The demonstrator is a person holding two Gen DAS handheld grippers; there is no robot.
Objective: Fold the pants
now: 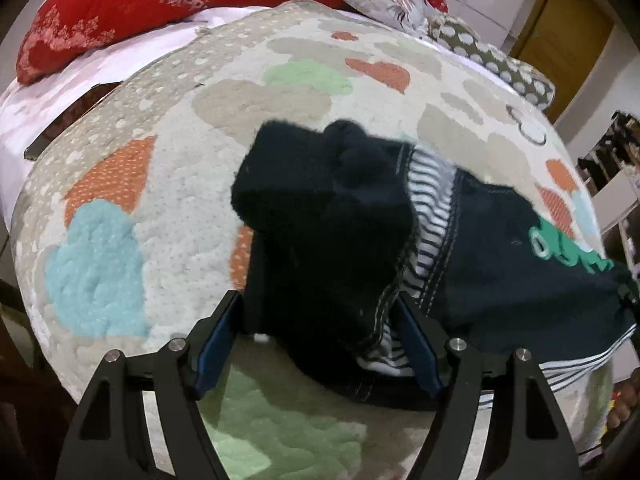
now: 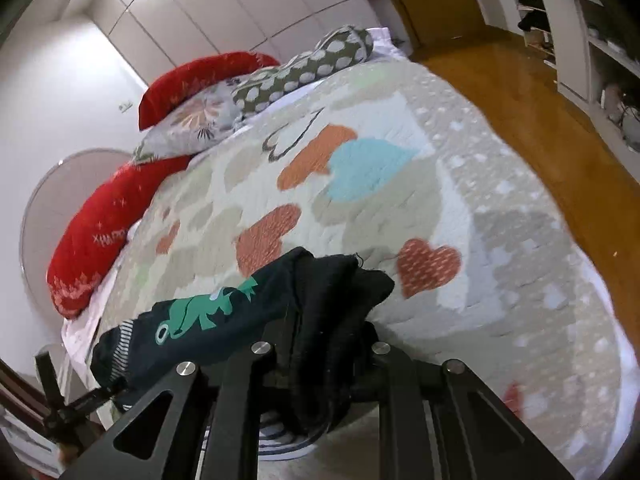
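Observation:
Small dark navy pants (image 1: 492, 256) with a striped lining and a green print lie bunched on the heart-patterned quilt (image 1: 160, 184). My left gripper (image 1: 320, 340) has its blue-padded fingers spread wide, with a dark cuff and striped edge lying between them; the pads do not press the cloth. My right gripper (image 2: 316, 364) is shut on the pants (image 2: 224, 320), with dark fabric draped over and between its fingers, held just above the quilt (image 2: 460, 184). Its fingertips are hidden by cloth.
Red pillows (image 1: 132, 12) and patterned pillows (image 2: 304, 68) lie at the head of the bed. Wooden floor (image 2: 540, 92) and shelves (image 2: 580, 28) are beyond the bed's right side. A white wardrobe (image 2: 224, 4) stands behind.

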